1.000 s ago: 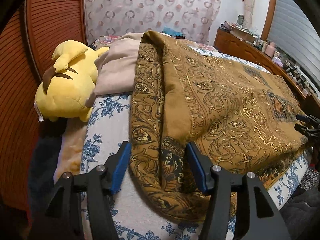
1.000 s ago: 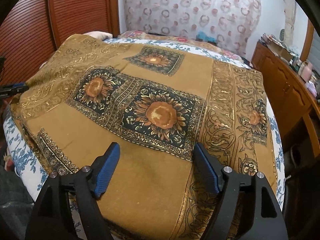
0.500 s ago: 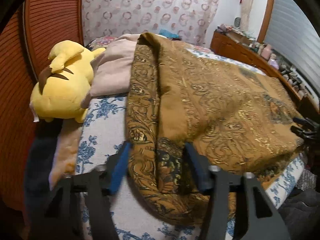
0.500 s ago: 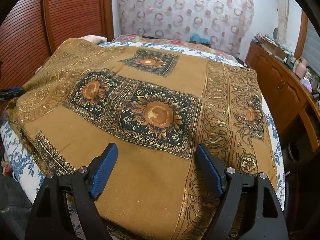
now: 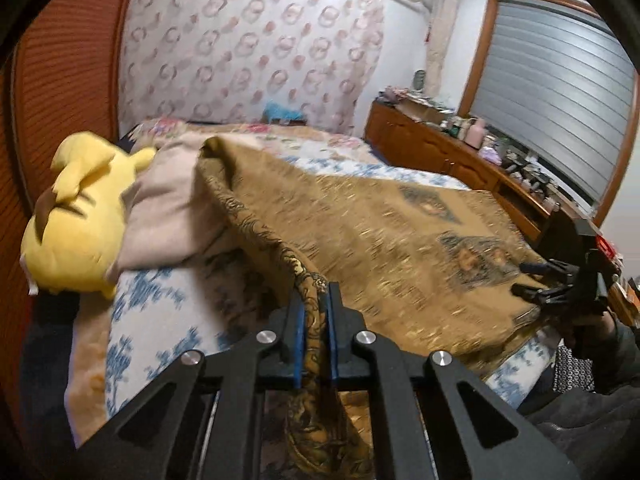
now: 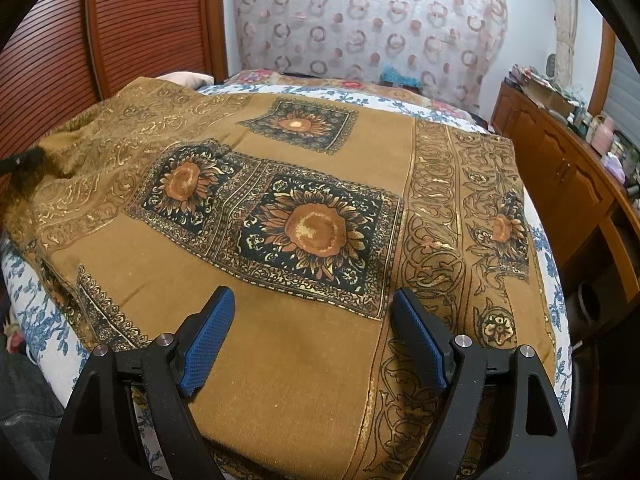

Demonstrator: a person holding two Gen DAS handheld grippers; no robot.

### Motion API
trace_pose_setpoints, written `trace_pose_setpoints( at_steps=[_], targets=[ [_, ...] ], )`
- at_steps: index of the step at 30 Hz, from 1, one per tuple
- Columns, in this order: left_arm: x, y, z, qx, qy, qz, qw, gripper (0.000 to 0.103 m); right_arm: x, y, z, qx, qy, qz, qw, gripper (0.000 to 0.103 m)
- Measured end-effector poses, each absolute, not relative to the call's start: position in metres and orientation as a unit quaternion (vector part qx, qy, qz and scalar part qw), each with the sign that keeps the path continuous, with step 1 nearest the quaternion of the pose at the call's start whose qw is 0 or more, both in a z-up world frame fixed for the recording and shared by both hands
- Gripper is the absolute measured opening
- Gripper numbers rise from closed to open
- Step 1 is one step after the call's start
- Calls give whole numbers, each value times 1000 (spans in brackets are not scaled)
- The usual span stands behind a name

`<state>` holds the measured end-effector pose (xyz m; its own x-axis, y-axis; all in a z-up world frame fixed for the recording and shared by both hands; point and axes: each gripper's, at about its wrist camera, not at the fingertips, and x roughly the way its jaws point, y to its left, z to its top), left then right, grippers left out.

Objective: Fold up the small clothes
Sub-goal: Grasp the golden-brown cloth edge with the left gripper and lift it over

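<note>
Left gripper [image 5: 314, 334] is closing tight on the bunched edge of the brown patterned cloth [image 6: 280, 160], which lies spread across the bed [image 6: 24, 292]. Right gripper [image 6: 312, 336] hovers wide over the near hem (holding nothing). Risk: a one-sided lift drags it crooked.

Ochre sunflower cloth [image 6: 320, 208] on a blue-floral sheet [image 6: 36, 320]

Black squares frame orange blooms; gold scrollwork borders. Yellow plush toy [image 5: 76, 220], beige pillow [image 5: 168, 216].
</note>
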<state>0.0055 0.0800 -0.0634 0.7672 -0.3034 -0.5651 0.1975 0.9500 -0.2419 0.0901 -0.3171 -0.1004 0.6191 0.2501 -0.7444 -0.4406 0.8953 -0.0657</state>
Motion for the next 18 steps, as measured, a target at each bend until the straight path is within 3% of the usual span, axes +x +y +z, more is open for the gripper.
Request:
trace_pose_setpoints(
  at_steps=[18],
  targets=[
    [46, -1, -14, -69, 261, -237, 933, 6, 90, -318, -101, -120, 391, 193, 892, 83]
  ],
)
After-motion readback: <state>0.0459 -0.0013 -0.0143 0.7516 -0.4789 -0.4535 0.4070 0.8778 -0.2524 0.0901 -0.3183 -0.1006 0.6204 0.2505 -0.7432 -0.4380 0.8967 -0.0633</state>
